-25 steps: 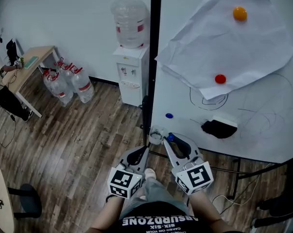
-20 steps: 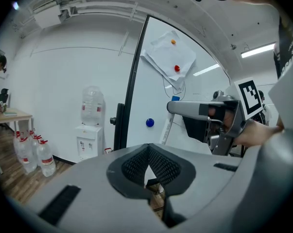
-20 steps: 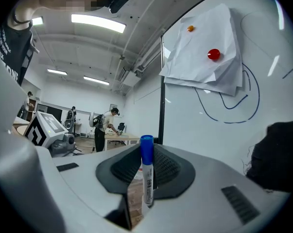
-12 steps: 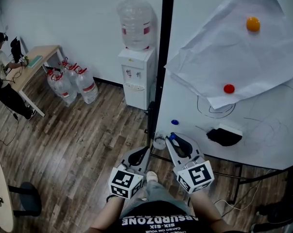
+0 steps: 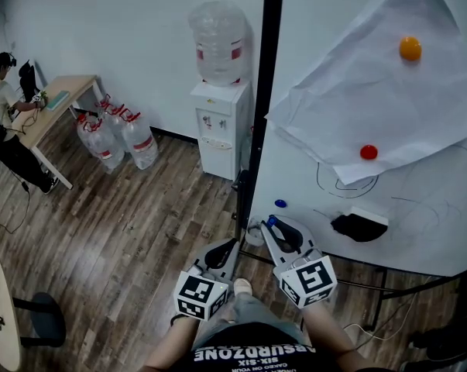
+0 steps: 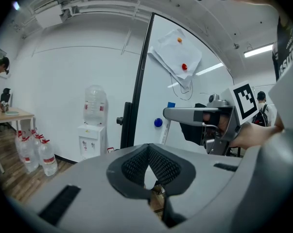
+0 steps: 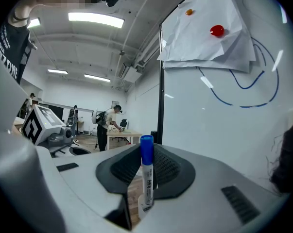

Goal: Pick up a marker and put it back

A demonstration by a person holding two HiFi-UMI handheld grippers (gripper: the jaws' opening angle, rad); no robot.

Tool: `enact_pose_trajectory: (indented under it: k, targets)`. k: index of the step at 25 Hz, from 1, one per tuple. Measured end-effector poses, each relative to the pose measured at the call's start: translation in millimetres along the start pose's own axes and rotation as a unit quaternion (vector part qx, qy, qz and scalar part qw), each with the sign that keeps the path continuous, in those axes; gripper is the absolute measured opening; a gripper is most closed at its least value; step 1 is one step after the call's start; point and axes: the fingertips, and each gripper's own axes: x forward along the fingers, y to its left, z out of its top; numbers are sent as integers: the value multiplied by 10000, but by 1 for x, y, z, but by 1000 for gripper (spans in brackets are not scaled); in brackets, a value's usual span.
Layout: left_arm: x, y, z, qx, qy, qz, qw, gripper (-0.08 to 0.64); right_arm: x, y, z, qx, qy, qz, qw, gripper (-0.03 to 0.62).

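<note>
The marker (image 7: 146, 171) stood upright between the jaws of the right gripper (image 7: 145, 178), blue cap on top, with the ribbed pads closed narrowly against its white barrel. In the head view its cap (image 5: 271, 221) showed at the tip of that gripper (image 5: 274, 228), close to the lower left corner of the whiteboard (image 5: 419, 208) and just below a blue magnet (image 5: 280, 204). The left gripper (image 5: 225, 248) was held beside it, slightly lower; its jaws (image 6: 148, 166) were together at the tips and held nothing (only a small slit of floor showed behind the pads). On the board a crumpled sheet (image 5: 357, 99) hung under an orange magnet (image 5: 410, 48) and a red magnet (image 5: 369, 152), with blue scribbles and a black eraser (image 5: 358, 226) below it. Left of the board's black edge stood a water dispenser (image 5: 220, 122), then spare bottles (image 5: 113, 138) on the wood floor, and farther off a desk (image 5: 51, 103) with a seated person (image 5: 1, 91).
</note>
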Motion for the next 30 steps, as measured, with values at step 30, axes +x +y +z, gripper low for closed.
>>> enact_pose_trajectory:
  k: [30]
  targets:
    - [14,22,-6,-130,79,189,9997,8,38,-18,-80,368,913,-19,9951,71]
